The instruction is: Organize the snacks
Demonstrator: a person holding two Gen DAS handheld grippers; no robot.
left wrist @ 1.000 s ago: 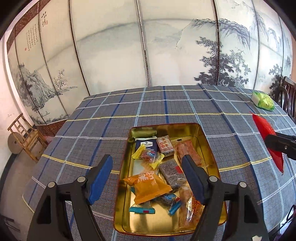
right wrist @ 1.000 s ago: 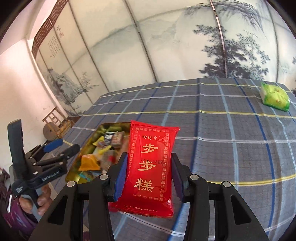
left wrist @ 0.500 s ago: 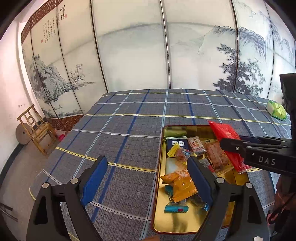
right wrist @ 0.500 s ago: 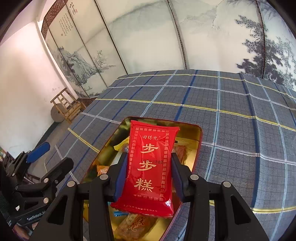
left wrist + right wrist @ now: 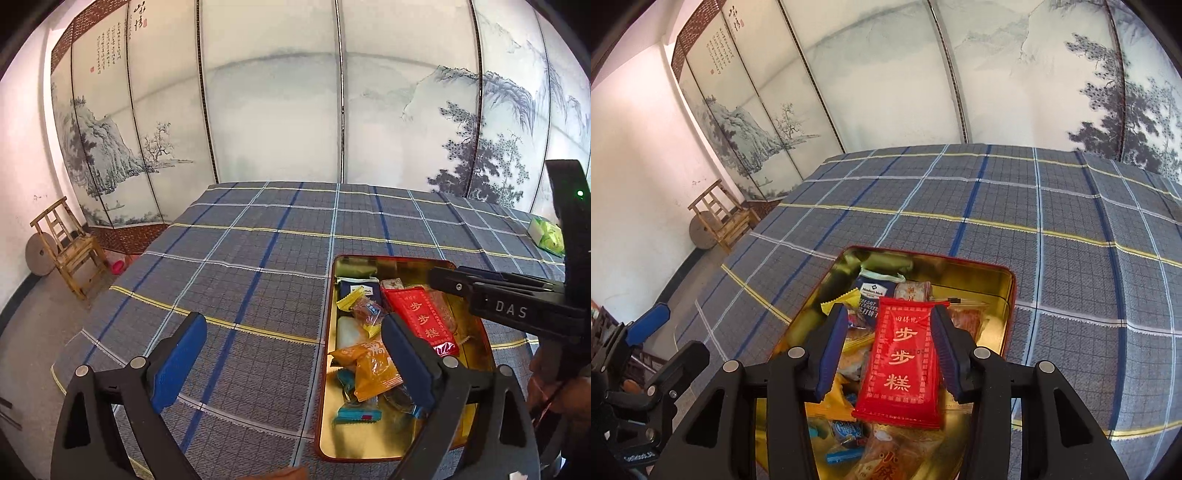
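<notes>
Blue-padded jaws of the right gripper point(image 5: 889, 343) are standing just apart from the red snack packet point(image 5: 903, 363) between them: a gap is showing at the left pad, and the right pad is sitting against the packet's edge, so the grip is looking released, or nearly so. Its jaws have just been easing open a little with the packet in between. The packet is lying over the pile of snacks inside the gold tin point(image 5: 1006, 284), which is sitting on the checked tablecloth point(image 5: 997, 206). In the left wrist view the same packet point(image 5: 419, 315) is resting across the tin's point(image 5: 478, 330) right half.

Off to the tin's left, the left gripper point(image 5: 291, 350) is hanging wide open with nothing between its pads; its jaws have just been spreading. Its right finger point(image 5: 406, 360) is overlapping the tin, next to an orange packet point(image 5: 371, 367).

Farther out, a green packet point(image 5: 548, 236) is lying near the far right edge of the cloth, well apart from the tin. Beyond the table a painted folding screen point(image 5: 277, 110) is standing, with a small wooden chair point(image 5: 70, 251) by the wall.
</notes>
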